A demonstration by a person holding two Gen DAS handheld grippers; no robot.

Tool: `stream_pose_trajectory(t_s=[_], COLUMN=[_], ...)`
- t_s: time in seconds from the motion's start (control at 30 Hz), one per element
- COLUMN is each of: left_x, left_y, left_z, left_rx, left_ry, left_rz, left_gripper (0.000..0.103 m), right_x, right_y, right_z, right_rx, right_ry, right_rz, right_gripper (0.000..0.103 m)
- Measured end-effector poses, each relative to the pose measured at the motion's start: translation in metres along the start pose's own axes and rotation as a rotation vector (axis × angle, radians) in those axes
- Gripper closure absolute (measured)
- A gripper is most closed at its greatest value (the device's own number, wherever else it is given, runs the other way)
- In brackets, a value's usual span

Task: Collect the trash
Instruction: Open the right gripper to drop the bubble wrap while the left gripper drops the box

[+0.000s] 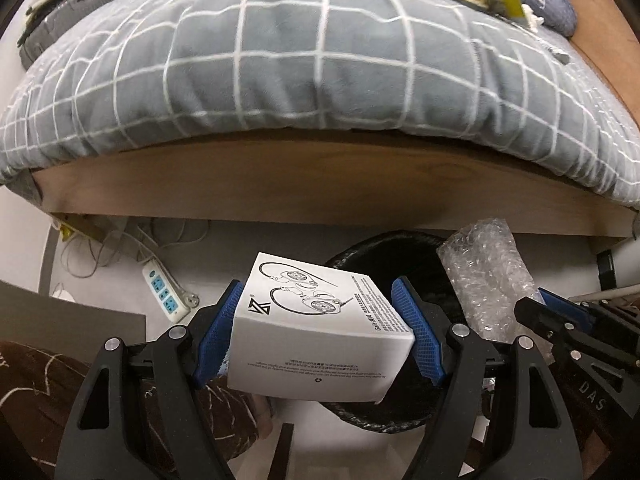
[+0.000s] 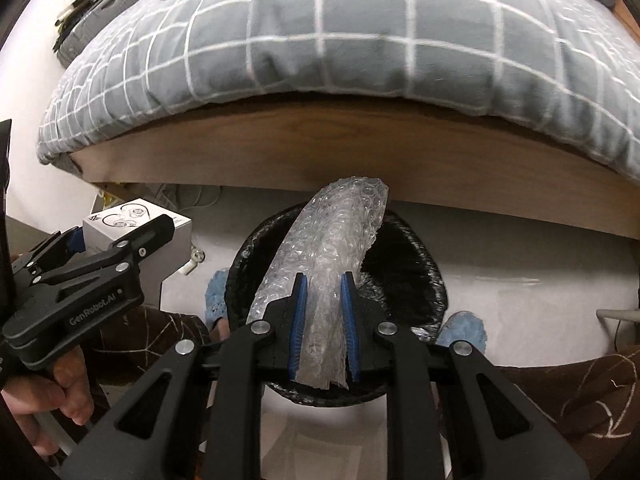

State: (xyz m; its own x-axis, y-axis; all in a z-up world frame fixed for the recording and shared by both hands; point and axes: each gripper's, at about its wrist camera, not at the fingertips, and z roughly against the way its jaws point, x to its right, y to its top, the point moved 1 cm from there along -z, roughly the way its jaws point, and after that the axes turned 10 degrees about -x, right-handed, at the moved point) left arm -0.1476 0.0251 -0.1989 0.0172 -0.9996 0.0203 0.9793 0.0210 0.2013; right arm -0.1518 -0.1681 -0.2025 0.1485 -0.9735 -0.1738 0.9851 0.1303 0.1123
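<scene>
My left gripper is shut on a white cardboard box printed with an earphone drawing, its blue pads pressing both sides. The box hangs over the left rim of a black-lined trash bin on the floor. My right gripper is shut on a strip of clear bubble wrap, which sticks out over the bin's dark opening. In the left wrist view the bubble wrap and right gripper sit at the right. In the right wrist view the left gripper with the box is at the left, held by a hand.
A bed with a grey checked duvet and a wooden side board stands just behind the bin. A white power strip with cables lies on the floor at the left. Blue slippers and brown patterned trouser legs flank the bin.
</scene>
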Motion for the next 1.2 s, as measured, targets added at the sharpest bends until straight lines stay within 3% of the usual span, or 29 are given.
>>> stream_pose_trajectory(t_s=[0.1, 0.27, 0.47, 0.87, 1.2], left_x=[-0.007, -0.004, 0.019, 0.087, 0.113], left_y=[0.0, 0.001, 0.006, 0.008, 0.007], left_z=[-0.003, -0.008, -0.01, -0.008, -0.015], left_rx=[-0.01, -0.027, -0.027, -0.032, -0.052], left_ry=[0.004, -0.007, -0.019, -0.047, -0.046], left_rz=[0.011, 0.012, -0.034, -0.13, -0.163], left_gripper=[0.029, 0.029, 0.029, 0.029, 0.029], right_x=[-0.006, -0.006, 0.017, 0.088, 0.109], right_y=[0.003, 0.003, 0.002, -0.018, -0.022], right_z=[-0.007, -0.01, 0.001, 0.03, 0.034], right_rx=[-0.005, 0.0, 0.043, 0.109, 0.128], right_ry=[-0.006, -0.008, -0.053, -0.168, -0.23], right_rz=[0.019, 0.025, -0.019, -0.159, -0.215], right_gripper=[0.082, 0.059, 0.038, 0.015, 0.011])
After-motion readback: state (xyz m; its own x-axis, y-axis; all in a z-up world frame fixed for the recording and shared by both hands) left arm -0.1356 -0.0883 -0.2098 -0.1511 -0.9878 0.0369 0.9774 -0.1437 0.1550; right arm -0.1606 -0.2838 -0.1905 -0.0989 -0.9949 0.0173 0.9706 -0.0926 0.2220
